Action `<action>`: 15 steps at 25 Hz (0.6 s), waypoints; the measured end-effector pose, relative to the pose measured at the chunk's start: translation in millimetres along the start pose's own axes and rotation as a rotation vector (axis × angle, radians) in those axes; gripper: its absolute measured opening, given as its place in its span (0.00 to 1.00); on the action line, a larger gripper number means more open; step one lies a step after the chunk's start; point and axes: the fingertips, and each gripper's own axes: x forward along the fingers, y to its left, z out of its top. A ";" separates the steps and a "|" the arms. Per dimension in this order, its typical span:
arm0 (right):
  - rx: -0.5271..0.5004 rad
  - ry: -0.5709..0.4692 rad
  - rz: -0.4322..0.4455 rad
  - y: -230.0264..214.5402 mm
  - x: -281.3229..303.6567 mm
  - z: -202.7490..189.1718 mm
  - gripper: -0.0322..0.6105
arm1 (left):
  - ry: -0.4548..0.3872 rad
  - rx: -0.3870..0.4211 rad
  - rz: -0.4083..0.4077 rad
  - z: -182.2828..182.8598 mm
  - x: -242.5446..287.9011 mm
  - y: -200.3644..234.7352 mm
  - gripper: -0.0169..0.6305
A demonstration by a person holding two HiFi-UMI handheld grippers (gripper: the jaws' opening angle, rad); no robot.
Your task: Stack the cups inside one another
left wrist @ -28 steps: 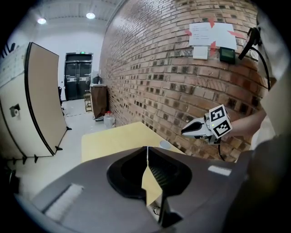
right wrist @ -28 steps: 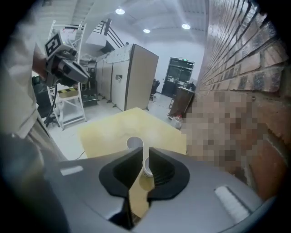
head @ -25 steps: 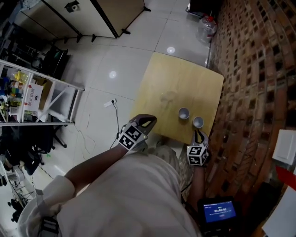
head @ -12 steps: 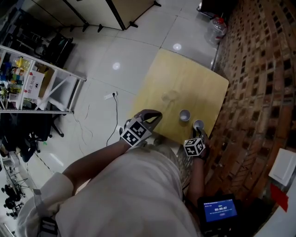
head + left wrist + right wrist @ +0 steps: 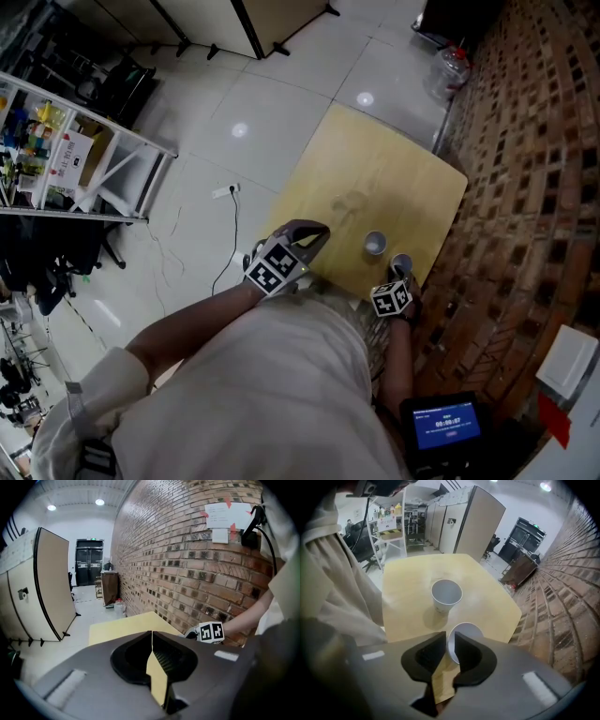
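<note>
Since the earlier frame the right gripper point(image 5: 404, 279) has closed in on the near cup point(image 5: 401, 263): its marker cube, which then sat well below that cup in the head view, now lies just under it. Both cups have kept their places on the yellow table point(image 5: 361, 169), at its lower right edge beside the brick wall point(image 5: 525, 187). The left gripper point(image 5: 315, 232) has barely shifted.

Seen in the right gripper view, the right gripper point(image 5: 450, 642) has its jaws parted by a narrow gap. They straddle the left wall of the near cup point(image 5: 467, 631), one jaw outside it and one over its open mouth, with no squeeze showing on the wall. The far cup point(image 5: 446, 594) stands upright and apart from it, higher in that frame, out on the table point(image 5: 405, 578).

Over at the table's lower left edge, the left gripper point(image 5: 152, 638) is clenched on nothing, its jaw tips meeting. Its view looks across the table point(image 5: 124, 625) toward the wall, with the right gripper's marker cube point(image 5: 211, 632) at centre right.
</note>
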 end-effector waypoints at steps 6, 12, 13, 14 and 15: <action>-0.013 0.019 0.017 -0.3 9.4 -4.6 0.12 | -0.007 0.007 0.005 5.2 1.5 1.4 0.06; -0.020 0.010 0.013 -3.0 12.9 -0.6 0.07 | -0.009 0.010 0.023 7.6 0.3 9.1 0.06; -0.018 0.009 0.012 -3.5 12.5 -0.1 0.07 | -0.009 0.013 0.023 8.5 0.5 9.6 0.06; -0.014 0.008 0.009 -4.4 11.4 0.3 0.07 | -0.010 0.016 0.023 9.8 0.6 9.9 0.06; -0.010 0.005 0.005 -5.8 10.0 0.7 0.07 | -0.013 0.017 0.023 11.1 0.8 9.8 0.06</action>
